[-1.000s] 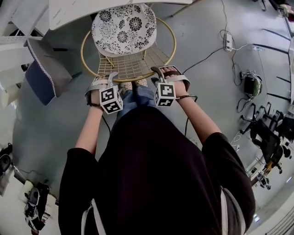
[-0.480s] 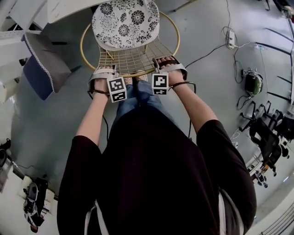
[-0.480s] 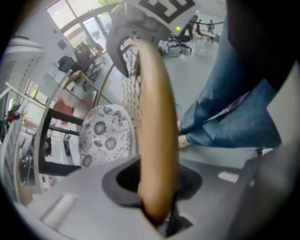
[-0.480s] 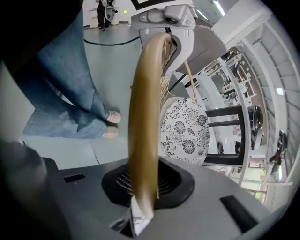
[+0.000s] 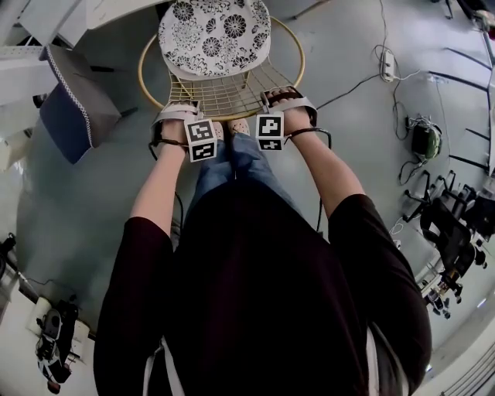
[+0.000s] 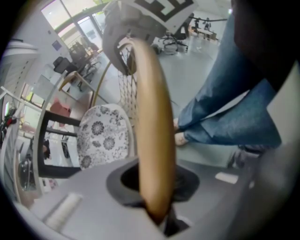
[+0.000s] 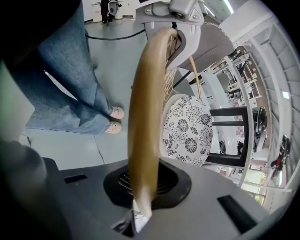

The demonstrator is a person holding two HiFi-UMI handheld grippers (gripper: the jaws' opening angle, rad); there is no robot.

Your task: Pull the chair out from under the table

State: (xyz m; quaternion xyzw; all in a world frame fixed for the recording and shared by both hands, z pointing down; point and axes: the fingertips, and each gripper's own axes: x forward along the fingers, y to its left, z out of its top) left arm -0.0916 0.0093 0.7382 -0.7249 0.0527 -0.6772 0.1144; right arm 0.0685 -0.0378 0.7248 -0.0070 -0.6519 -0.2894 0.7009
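The left gripper [image 5: 179, 117] and right gripper [image 5: 288, 100] have just been closing. They now clamp, side by side, the gold back rim [image 7: 145, 93] of the chair [image 5: 224, 89]. The rim hides their pads, and just beyond them the flowered seat [image 5: 215, 35] runs off the picture's top beside the table [image 5: 116, 9].

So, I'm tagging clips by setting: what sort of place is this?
Likely an office or lab workspace: grey floor with a power strip and cables, black office chairs at the right, a wire chair at a white table.
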